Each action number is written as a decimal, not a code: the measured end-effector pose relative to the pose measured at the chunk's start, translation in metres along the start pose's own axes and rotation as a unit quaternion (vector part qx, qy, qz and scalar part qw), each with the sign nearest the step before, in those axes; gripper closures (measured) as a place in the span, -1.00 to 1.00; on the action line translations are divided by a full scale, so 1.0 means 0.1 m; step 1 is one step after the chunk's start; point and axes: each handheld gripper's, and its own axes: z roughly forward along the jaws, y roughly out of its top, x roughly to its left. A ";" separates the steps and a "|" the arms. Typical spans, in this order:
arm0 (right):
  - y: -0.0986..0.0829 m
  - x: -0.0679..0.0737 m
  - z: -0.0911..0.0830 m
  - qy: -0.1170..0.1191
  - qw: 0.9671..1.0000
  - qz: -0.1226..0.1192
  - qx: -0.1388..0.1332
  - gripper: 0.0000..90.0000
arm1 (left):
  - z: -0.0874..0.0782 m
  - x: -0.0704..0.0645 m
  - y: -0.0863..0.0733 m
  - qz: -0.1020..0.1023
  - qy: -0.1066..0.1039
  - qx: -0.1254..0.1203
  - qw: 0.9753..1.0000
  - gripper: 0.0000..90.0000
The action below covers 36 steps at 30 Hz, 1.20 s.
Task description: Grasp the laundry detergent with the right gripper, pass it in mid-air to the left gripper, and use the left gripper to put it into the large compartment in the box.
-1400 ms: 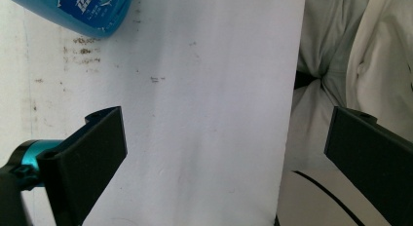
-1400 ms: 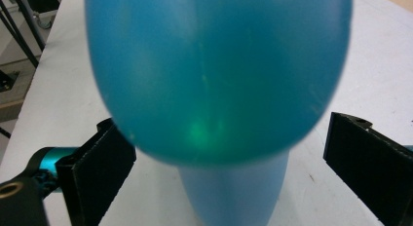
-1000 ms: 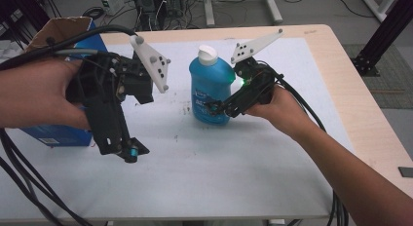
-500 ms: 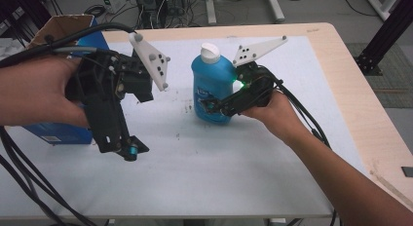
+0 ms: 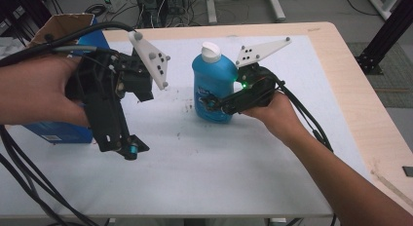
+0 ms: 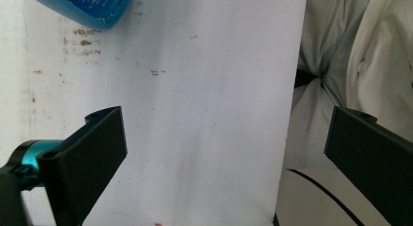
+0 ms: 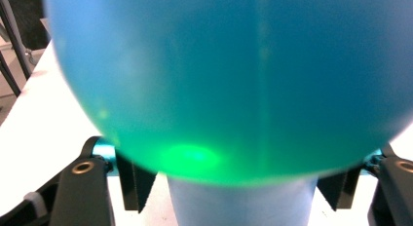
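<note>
1. The right gripper point(image 5: 214, 103) clamps its jaws on a blue bottle point(image 5: 210, 84) mid-surface point(image 5: 204, 177).
2. The left gripper point(image 5: 127, 149), jaws spread wide and empty, hovers nearby.

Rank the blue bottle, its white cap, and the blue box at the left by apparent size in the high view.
Largest to smallest as they look:
1. blue bottle
2. blue box, though the person's left hand and left gripper hide much of it, so it may really be larger than the bottle
3. white cap, clearly smallest
</note>
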 end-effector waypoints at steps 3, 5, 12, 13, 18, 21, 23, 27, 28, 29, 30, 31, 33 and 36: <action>0.00 0.00 0.00 0.000 1.000 -0.003 -0.002 -0.27 | 0.00 0.00 0.00 -0.001 0.000 -0.002 1.000 -0.96; -0.01 0.00 0.01 0.000 1.000 -0.005 -0.005 -0.27 | 0.00 0.00 -0.01 -0.001 0.000 -0.001 1.000 -0.96; -0.01 0.01 0.01 -0.003 1.000 -0.010 -0.006 -0.17 | 0.00 0.01 -0.02 -0.001 0.000 -0.002 1.000 -0.96; -0.01 0.01 0.01 -0.002 1.000 -0.012 -0.008 -0.17 | 0.00 0.00 -0.02 -0.004 0.000 -0.004 1.000 -0.96; -0.01 0.01 0.00 -0.003 1.000 -0.013 -0.009 -0.11 | 0.00 0.01 -0.01 -0.002 -0.001 -0.002 1.000 -0.96; -0.01 0.01 -0.01 -0.004 1.000 -0.017 -0.012 -0.06 | 0.00 0.01 -0.02 -0.002 -0.002 -0.002 1.000 -0.96; -0.01 0.01 -0.01 -0.005 1.000 -0.019 -0.011 -0.05 | 0.01 0.01 -0.02 -0.003 -0.002 -0.002 1.000 -0.96; -0.01 0.03 -0.01 -0.012 0.999 -0.031 -0.013 -0.02 | 0.01 0.02 -0.03 -0.004 0.000 -0.002 1.000 -0.96; -0.01 0.04 -0.01 -0.013 0.999 -0.031 -0.012 -0.01 | 0.00 0.02 -0.04 -0.006 0.001 -0.004 1.000 -0.96; 0.00 0.05 -0.01 -0.016 0.999 -0.034 -0.011 0.00 | -0.01 0.03 -0.04 -0.008 0.003 -0.007 1.000 -0.96; 0.00 0.05 -0.01 -0.016 0.999 -0.034 -0.011 0.00 | -0.01 0.03 -0.04 -0.009 0.005 -0.009 1.000 -0.96; 0.00 0.06 -0.01 -0.017 0.999 -0.037 -0.010 0.00 | -0.02 0.04 -0.04 -0.010 0.006 -0.010 1.000 -0.96; 0.02 0.08 -0.01 -0.019 0.999 -0.042 -0.005 0.00 | -0.03 0.04 -0.05 -0.012 0.008 -0.010 1.000 -0.96; 0.04 0.09 -0.04 -0.015 0.999 -0.039 -0.007 0.00 | -0.05 0.04 -0.05 -0.012 0.011 -0.012 1.000 -0.96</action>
